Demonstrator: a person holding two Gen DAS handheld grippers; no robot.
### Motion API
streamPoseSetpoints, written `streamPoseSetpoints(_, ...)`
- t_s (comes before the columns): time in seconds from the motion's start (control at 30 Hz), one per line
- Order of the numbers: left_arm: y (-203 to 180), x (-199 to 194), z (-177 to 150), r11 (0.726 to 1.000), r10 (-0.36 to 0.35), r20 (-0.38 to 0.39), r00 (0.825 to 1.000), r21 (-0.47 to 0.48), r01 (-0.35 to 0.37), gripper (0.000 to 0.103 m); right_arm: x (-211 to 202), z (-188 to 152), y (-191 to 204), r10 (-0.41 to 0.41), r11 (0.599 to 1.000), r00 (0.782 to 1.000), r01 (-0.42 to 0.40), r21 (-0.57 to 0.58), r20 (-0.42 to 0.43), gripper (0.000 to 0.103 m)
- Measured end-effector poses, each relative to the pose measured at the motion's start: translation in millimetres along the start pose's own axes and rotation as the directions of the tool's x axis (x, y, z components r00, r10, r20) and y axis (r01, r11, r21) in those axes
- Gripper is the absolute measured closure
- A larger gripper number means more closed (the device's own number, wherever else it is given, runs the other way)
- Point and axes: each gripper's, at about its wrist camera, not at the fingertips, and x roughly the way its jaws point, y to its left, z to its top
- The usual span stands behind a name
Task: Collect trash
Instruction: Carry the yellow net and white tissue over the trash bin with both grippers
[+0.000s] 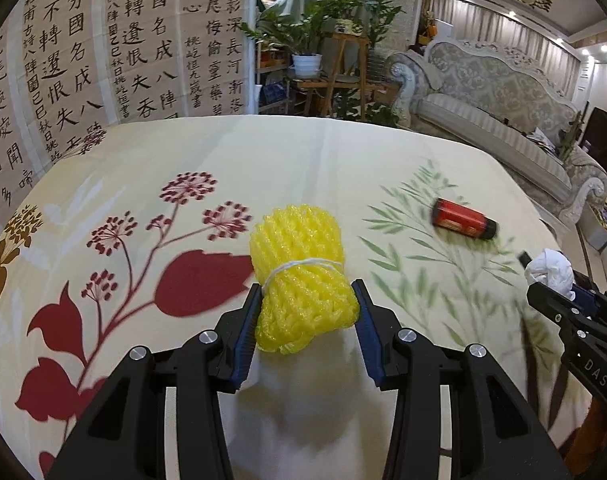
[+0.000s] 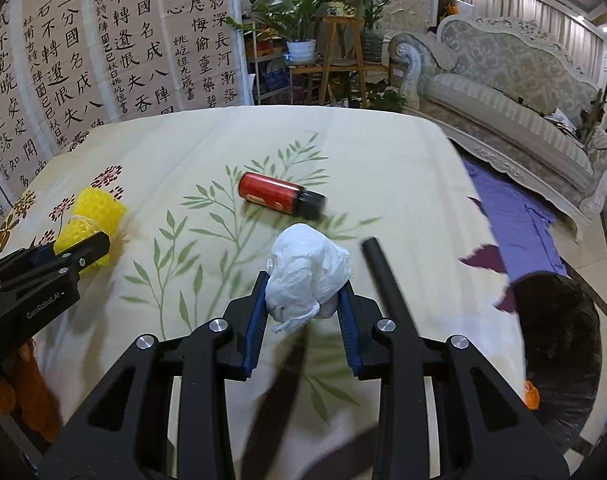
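Note:
My left gripper (image 1: pixel 307 292) is shut on a yellow foam fruit net (image 1: pixel 299 276) tied with a white string, held above the floral tablecloth (image 1: pixel 303 168). My right gripper (image 2: pixel 303 284) is shut on a crumpled white plastic bag (image 2: pixel 307 276), also above the cloth. A red bottle with a black cap (image 1: pixel 463 222) lies on its side on the cloth, beyond and between the two grippers; it also shows in the right wrist view (image 2: pixel 281 194). Each gripper shows in the other's view: the right one (image 1: pixel 551 280) and the left one (image 2: pixel 83 240).
A black trash bag (image 2: pixel 559 344) stands open on the floor right of the table. A black rod (image 2: pixel 383 276) lies on the cloth beside my right gripper. A sofa (image 2: pixel 503 92), plant stands (image 2: pixel 335 60) and a calligraphy screen (image 2: pixel 103 40) are behind the table.

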Motion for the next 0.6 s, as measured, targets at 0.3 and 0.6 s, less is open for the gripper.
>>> streamPoseSetpoints(0.3, -46, -19, -13, 0.995, -0.076, 0.008, 0.997, 0.062, 0.075, 0.059, -31, -25, -39, -0.05, 0.997, 0.999, 0.049, 0.064, 0.02, 0.071)
streamPoseSetpoints(0.6, -104, -29, -26, 0.977, -0.156, -0.005, 0.988, 0.145, 0.155, 0.058, -54, -53, -90, -0.129, 0.98, 0.991, 0.124, 0.157, 0.022, 0.071)
